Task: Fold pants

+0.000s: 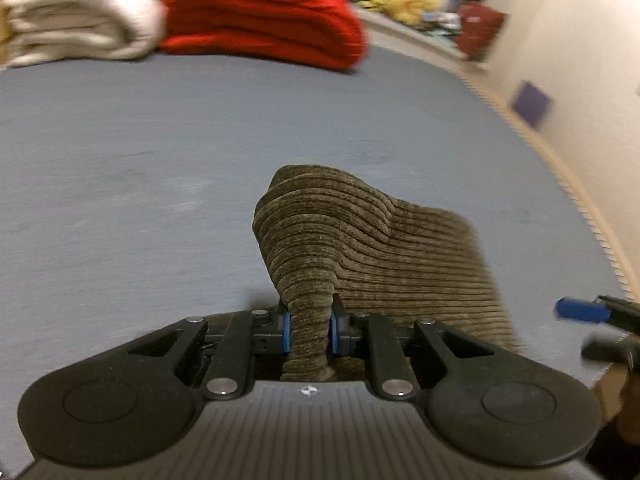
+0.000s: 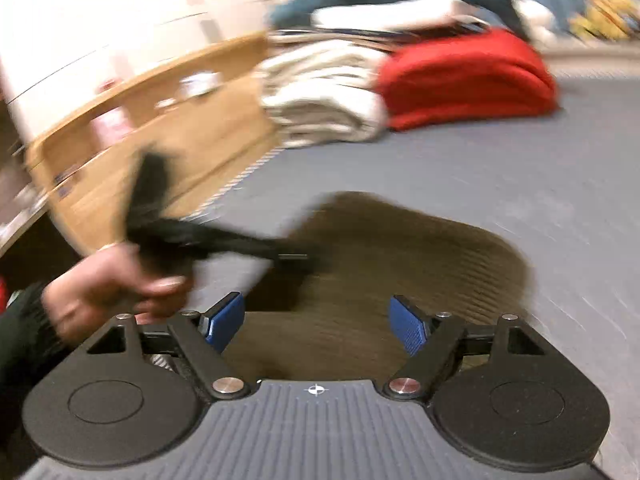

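Note:
The pants (image 1: 360, 240) are olive-brown corduroy and lie on a grey-blue bed surface (image 1: 140, 160). My left gripper (image 1: 310, 330) is shut on a bunched fold of the pants and lifts it off the bed. In the right wrist view the pants (image 2: 400, 248) spread in front of my right gripper (image 2: 318, 322), which is open with nothing between its blue pads (image 2: 408, 324). The left gripper (image 2: 296, 258) reaches in from the left, held by a hand (image 2: 108, 284), blurred. The right gripper's blue fingertip (image 1: 580, 310) shows at the right edge of the left wrist view.
A folded red blanket (image 1: 260, 16) and a folded cream blanket (image 1: 80, 16) sit at the far end of the bed. A wooden bed frame (image 2: 152, 140) runs along the left of the right wrist view. A wall (image 1: 568, 60) borders the bed's right side.

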Tool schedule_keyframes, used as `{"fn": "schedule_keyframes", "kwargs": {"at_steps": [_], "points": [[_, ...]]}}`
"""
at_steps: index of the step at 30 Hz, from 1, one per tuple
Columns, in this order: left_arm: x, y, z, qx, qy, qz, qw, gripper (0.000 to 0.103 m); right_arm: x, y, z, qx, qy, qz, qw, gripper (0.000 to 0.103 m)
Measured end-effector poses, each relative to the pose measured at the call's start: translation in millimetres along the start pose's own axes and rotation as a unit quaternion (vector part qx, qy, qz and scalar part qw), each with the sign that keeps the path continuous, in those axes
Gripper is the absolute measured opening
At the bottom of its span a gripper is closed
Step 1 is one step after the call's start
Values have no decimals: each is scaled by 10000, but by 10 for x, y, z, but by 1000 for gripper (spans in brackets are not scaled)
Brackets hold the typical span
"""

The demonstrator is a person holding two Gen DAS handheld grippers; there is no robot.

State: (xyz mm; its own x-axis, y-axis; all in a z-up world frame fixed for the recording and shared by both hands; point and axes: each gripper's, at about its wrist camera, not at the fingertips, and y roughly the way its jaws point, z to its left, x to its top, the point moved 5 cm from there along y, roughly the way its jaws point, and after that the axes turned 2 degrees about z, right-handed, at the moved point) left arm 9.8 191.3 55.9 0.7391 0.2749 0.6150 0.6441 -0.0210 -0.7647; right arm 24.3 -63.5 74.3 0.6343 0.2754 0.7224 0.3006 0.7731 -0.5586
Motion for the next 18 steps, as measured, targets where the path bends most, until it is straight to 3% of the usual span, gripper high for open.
{"fn": "schedule_keyframes", "kwargs": {"at_steps": [4,6,7,8,13,18], "points": [[-79,-104,494,579,-317,129,9977,21,-90,311,-419,-665,740,448,9940,87],[-135,-33,690,612,-557,332,9960,40,-191,479,-503,-635,1075,716,9896,88],[-153,18,768,599,-652,432,9951,68,-278,556,-485,-552,1185,804,9882,88],[-170,58,823,513,-714,508,9948,86,-314,641,-490,-459,1275,900,9867,90],[-295,324,968,76,-864,1010,9911,91,-377,1109,-418,-293,1598,1287,9783,94],[-359,512,1126,-506,-1336,1223,9822,92,-453,1348,-471,-143,2077,1433,9675,95]]}}
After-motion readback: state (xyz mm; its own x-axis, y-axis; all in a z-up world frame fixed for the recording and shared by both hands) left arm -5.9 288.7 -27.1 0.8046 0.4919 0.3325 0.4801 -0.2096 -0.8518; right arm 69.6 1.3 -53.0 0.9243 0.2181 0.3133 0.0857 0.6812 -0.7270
